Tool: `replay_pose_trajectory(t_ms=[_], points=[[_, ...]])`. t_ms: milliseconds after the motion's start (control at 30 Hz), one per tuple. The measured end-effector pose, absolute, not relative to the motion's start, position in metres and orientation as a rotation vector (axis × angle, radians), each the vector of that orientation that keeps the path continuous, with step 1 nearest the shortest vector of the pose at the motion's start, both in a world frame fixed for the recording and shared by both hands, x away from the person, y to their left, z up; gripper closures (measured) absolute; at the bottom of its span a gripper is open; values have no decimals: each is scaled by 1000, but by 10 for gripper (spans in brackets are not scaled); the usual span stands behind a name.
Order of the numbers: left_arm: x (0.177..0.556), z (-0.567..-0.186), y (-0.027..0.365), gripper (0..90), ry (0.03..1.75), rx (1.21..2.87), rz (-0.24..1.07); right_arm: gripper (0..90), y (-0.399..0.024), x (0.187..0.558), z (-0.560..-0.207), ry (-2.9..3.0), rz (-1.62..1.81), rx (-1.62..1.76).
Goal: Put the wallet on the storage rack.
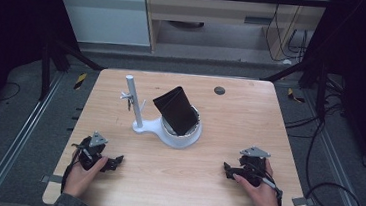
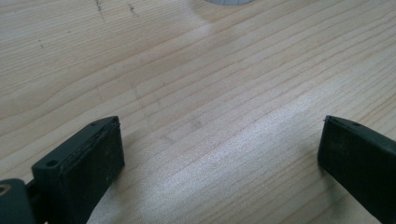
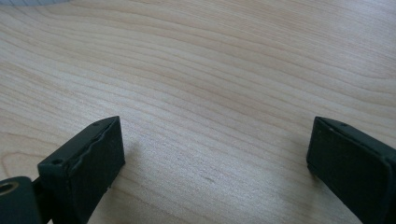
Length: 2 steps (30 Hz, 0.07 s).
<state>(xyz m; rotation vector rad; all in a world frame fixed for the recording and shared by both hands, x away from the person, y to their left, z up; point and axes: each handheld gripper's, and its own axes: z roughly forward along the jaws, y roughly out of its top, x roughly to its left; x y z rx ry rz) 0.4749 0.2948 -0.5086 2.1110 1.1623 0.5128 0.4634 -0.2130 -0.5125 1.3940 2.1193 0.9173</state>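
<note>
Black and matte, the folded wallet-like pouch (image 1: 176, 110) stands tilted in the white round holder (image 1: 182, 133) at mid-surface, leaning toward the white post (image 1: 134, 100) with its small clips. In the high view, the left tool (image 1: 110, 162) and right tool (image 1: 229, 170) rest on the wooden surface (image 1: 174, 182) near its front edge, well apart from the pouch, each held in a hand.

In the left gripper view, the left tool (image 2: 219, 140) has its jaws spread wide with nothing between them; bare wood grain lies ahead, and the holder's white rim (image 2: 224, 2) shows at the top edge.

In the right gripper view, the right tool (image 3: 215, 140) is likewise fully spread and unloaded.

Handling judgement: the pouch appears light, soft and flexible, not fragile; its surface may be slightly slick. Grip the raised upper edge across its thin dimension, where the material stands free of the holder. The holder may shift if the pouch drags.
</note>
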Motion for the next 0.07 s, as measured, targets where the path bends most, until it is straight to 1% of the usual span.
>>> replay_pose_trajectory(t_ms=[67], points=[[475, -509, 295, 0, 1165, 2110, 510, 42, -212, 463, -513, 2117, 919, 1394]])
